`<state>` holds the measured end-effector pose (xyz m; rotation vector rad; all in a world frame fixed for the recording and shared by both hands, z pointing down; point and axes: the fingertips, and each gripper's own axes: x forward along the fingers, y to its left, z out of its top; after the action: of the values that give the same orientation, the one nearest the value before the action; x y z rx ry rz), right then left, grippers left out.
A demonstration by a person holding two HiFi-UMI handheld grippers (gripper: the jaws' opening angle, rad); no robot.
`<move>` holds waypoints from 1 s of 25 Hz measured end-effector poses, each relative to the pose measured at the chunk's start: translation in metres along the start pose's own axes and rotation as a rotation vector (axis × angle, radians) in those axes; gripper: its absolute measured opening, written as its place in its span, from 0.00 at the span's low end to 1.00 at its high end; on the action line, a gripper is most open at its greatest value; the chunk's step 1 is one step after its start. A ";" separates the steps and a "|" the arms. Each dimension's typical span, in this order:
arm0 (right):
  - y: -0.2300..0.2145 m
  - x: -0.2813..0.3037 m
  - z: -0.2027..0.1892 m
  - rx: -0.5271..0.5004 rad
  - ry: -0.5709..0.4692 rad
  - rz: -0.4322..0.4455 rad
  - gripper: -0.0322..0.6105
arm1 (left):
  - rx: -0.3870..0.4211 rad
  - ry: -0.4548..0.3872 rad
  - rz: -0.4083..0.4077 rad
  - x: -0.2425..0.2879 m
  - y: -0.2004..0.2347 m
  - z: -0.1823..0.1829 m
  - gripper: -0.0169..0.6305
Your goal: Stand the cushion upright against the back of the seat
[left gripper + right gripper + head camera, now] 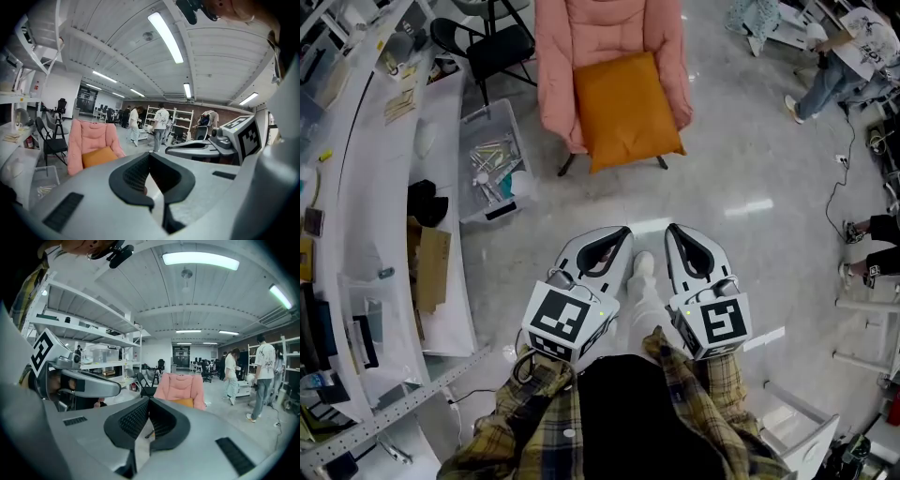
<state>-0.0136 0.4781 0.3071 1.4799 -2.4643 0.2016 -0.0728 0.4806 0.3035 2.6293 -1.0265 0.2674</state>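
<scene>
Bright ceiling strip lights (165,30), glare on floor (748,208), fisheye-warped dark corners

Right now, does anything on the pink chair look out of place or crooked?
Yes. The orange cushion lies flat on the seat of the pink chair instead of standing against its back. It is turned slightly askew, and its front edge seems to reach past the front of the seat. Nothing else on the chair stands out.

A black folding chair (492,42) stands near a clear bin (478,202) of tools.
</scene>
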 end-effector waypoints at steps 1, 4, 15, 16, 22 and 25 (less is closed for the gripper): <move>-0.007 0.004 0.000 -0.001 0.001 0.001 0.08 | 0.000 0.000 0.003 0.008 0.002 0.002 0.03; -0.035 0.020 0.001 -0.010 0.003 0.009 0.08 | -0.003 -0.007 0.010 0.035 0.009 0.011 0.03; -0.166 0.067 0.037 -0.070 -0.032 0.057 0.08 | -0.006 -0.074 0.078 0.154 0.024 0.071 0.03; -0.175 0.068 0.039 -0.077 -0.036 0.063 0.08 | -0.005 -0.081 0.086 0.161 0.024 0.075 0.03; -0.210 0.077 0.037 -0.079 -0.033 0.114 0.08 | -0.009 -0.082 0.168 0.187 0.027 0.082 0.03; -0.212 0.090 0.034 -0.071 -0.024 0.142 0.08 | -0.023 -0.076 0.202 0.190 0.039 0.080 0.03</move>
<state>0.1282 0.2937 0.2972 1.2874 -2.5688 0.1225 0.0436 0.3061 0.2902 2.5343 -1.3149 0.1992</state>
